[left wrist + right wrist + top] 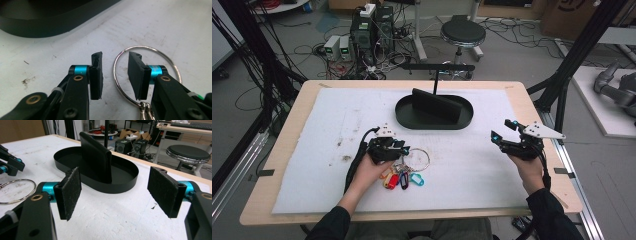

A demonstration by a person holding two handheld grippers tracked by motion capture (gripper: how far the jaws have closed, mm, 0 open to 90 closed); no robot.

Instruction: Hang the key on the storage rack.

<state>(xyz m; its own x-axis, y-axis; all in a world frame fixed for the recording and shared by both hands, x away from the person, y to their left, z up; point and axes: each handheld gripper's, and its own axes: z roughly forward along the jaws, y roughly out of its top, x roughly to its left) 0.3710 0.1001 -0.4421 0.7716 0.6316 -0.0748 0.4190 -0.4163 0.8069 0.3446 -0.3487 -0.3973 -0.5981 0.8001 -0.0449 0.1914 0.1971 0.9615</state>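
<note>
Both grippers parted over the white mat.
Left gripper straddles the key ring's near-left rim; right gripper spread wide, holding nothing.

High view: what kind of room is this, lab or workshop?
Most likely a robotics data-collection lab. Computer towers and tangled cables sit on the floor beyond the table, black frame struts flank it, and a grey robot arm lies at the right edge.
</note>
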